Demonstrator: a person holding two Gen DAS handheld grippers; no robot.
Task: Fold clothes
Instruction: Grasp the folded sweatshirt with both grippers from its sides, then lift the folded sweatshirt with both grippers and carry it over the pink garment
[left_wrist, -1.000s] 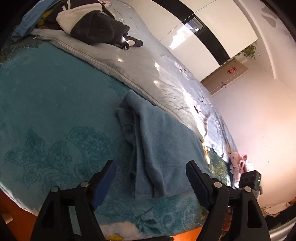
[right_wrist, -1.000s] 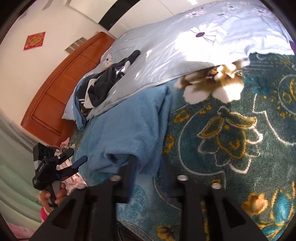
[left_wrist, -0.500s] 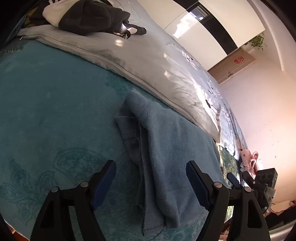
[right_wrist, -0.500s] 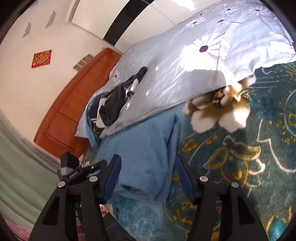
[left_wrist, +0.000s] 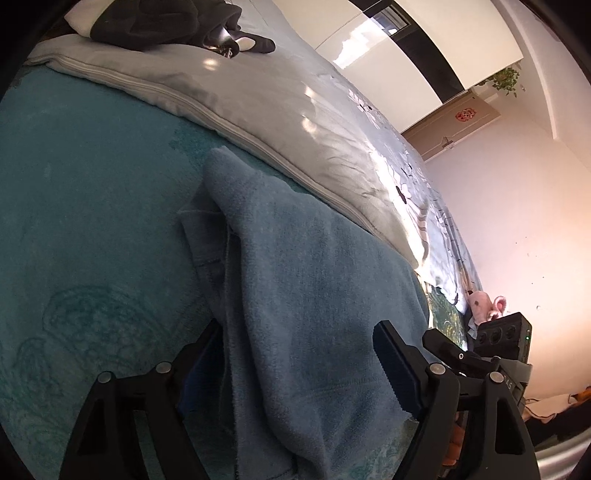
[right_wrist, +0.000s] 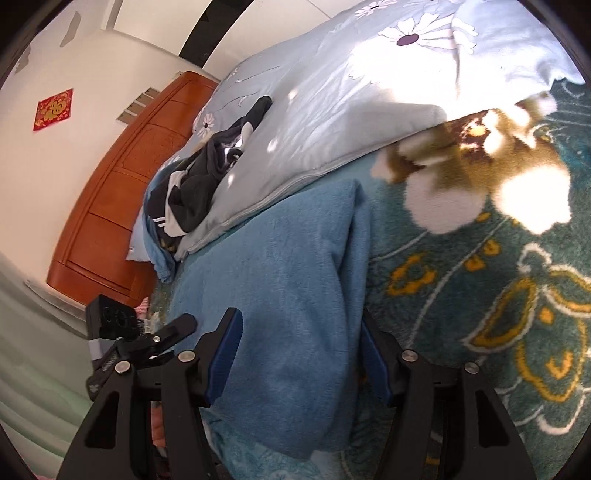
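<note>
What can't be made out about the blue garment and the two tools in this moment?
- Blue garment: near hem cut off by the left wrist view's bottom edge.
- Its underside layers: hidden by the top fold in both views.
- Right tool: whether the fingers touch cloth is unclear.
- Dark clothes: type unreadable, bunched, far.

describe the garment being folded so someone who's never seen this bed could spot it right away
On the bed, find the teal patterned blanket beside the pale floral duvet. The blue fleece garment lies on that blanket along the duvet's zipped edge, between both open grippers. Unlike the dark clothes pile on the duvet, it is plain, light blue and fuzzy.
</note>
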